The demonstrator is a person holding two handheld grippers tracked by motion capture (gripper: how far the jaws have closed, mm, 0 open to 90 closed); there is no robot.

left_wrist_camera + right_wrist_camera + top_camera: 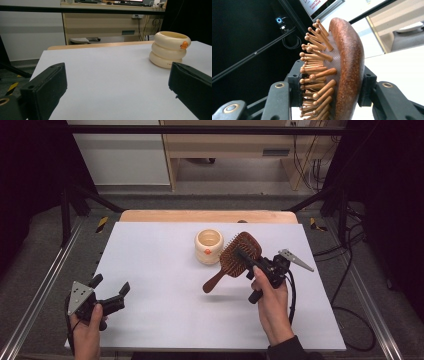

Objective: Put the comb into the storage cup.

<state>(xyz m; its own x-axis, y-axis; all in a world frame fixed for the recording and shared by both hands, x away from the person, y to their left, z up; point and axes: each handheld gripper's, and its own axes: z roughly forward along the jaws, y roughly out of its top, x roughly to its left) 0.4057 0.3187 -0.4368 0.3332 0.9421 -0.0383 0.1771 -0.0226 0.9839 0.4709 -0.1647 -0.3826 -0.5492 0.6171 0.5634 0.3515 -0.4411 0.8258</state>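
The right gripper (248, 258) is clamped across the head of the wooden hairbrush (240, 255), holding it clear of the table (150, 320), just beside the cream holder (208, 246), on the holder's right. The brush's long axis runs diagonally: head up beside the holder, handle slanting down and toward the person. The left gripper (110, 287) stands with jaws apart and empty, well apart from the holder, so the right hand is nearer.
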